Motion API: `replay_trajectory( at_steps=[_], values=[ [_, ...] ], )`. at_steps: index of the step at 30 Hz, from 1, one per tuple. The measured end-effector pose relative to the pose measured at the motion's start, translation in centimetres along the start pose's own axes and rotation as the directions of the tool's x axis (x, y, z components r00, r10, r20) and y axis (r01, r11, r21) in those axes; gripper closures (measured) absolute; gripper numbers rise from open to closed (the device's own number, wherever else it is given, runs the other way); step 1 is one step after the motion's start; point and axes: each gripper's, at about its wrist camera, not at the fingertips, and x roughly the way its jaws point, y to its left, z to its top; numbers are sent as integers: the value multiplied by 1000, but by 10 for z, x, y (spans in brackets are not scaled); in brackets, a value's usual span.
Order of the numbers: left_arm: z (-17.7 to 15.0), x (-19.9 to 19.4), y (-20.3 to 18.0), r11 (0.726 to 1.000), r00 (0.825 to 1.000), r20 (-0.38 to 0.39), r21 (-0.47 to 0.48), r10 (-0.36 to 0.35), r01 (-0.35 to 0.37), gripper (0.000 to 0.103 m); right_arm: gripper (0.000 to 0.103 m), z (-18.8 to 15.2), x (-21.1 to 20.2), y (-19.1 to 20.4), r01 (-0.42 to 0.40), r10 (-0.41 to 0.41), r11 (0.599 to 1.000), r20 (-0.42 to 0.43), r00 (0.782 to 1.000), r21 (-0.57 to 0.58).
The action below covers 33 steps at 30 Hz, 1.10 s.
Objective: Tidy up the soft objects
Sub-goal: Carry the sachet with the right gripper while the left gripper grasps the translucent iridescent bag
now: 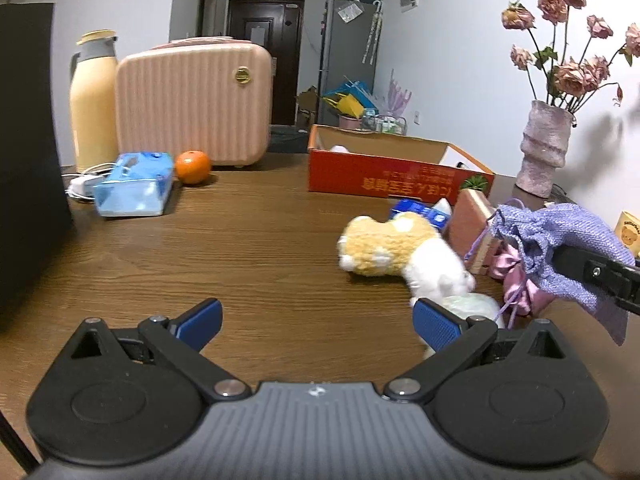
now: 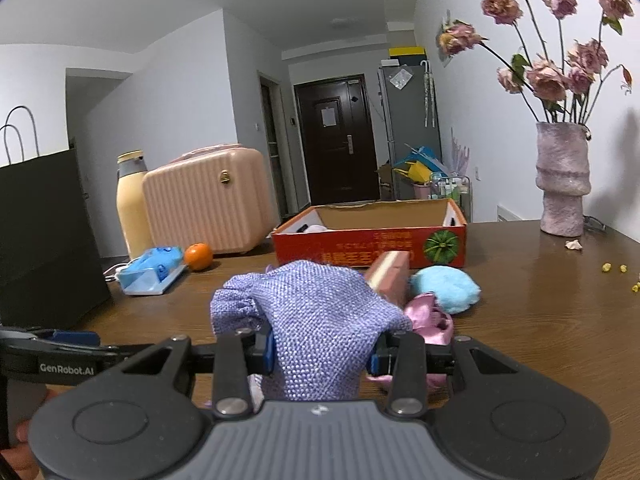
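Observation:
My right gripper (image 2: pixel 322 354) is shut on a purple woven drawstring pouch (image 2: pixel 320 316), held above the wooden table; the same pouch (image 1: pixel 560 240) hangs at the right edge of the left wrist view. My left gripper (image 1: pixel 318 326) stands open over bare table, nothing between its blue pads. A yellow and white plush toy (image 1: pixel 396 254) lies just beyond its right finger. A pink satin pouch (image 2: pixel 430 318) and a light blue plush (image 2: pixel 446 288) lie behind the purple pouch. An open orange cardboard box (image 2: pixel 372 246) stands further back, something white inside at its left.
A pinkish box (image 2: pixel 394 276) stands on edge before the orange box. A tissue pack (image 1: pixel 134 184), an orange (image 1: pixel 193 166), a pink case (image 1: pixel 192 102) and a flask (image 1: pixel 94 100) are at the back left. A black bag (image 2: pixel 44 240) is left, a flower vase (image 2: pixel 562 184) right.

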Motion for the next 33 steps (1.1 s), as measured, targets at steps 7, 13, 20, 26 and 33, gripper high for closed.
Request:
replay_trajectory(
  at_steps=[7, 13, 20, 26, 33],
  values=[
    [5, 10, -32, 999, 999, -4, 15, -35, 35, 0, 65, -1, 1, -36, 20, -20, 999, 4, 1000, 31],
    [5, 22, -60, 997, 998, -21, 35, -64, 64, 0, 64, -2, 2, -64, 41, -41, 998, 1, 999, 51],
    [-3, 41, -90, 993, 997, -50, 89, -67, 71, 0, 64, -7, 4, -90, 66, -67, 994, 0, 998, 87],
    [-15, 55, -104, 989, 999, -46, 151, 11, -4, 0, 64, -11, 1, -93, 86, -87, 992, 8, 996, 97],
    [-16, 67, -96, 993, 995, -101, 115, 2, 10, 10, 64, -13, 1, -88, 109, -110, 992, 11, 994, 70]
  ],
)
